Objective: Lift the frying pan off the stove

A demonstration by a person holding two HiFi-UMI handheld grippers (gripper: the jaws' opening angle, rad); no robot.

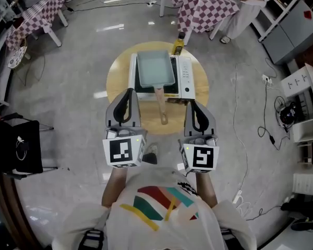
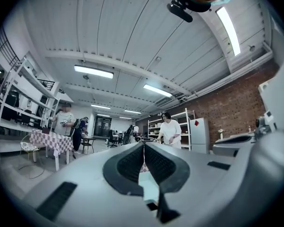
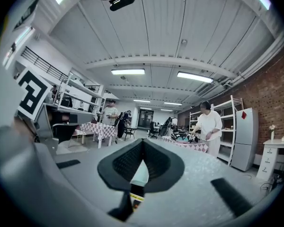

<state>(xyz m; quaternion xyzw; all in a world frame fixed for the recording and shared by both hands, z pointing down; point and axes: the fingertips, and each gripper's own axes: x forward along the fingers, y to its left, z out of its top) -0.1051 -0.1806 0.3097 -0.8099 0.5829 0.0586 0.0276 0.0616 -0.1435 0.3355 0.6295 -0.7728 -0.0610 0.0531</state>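
We hold left gripper and right gripper near the counter, jaws together and empty, frying pan on the stove

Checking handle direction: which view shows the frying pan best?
Head view: the whole frying pan sits on the stove, handle toward the person. Both gripper views catch only a pale sliver past shut jaws.

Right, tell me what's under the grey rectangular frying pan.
The grey rectangular frying pan sits on a white portable stove, which stands on a round wooden table. The stove top directly beneath the pan is covered and cannot be seen.
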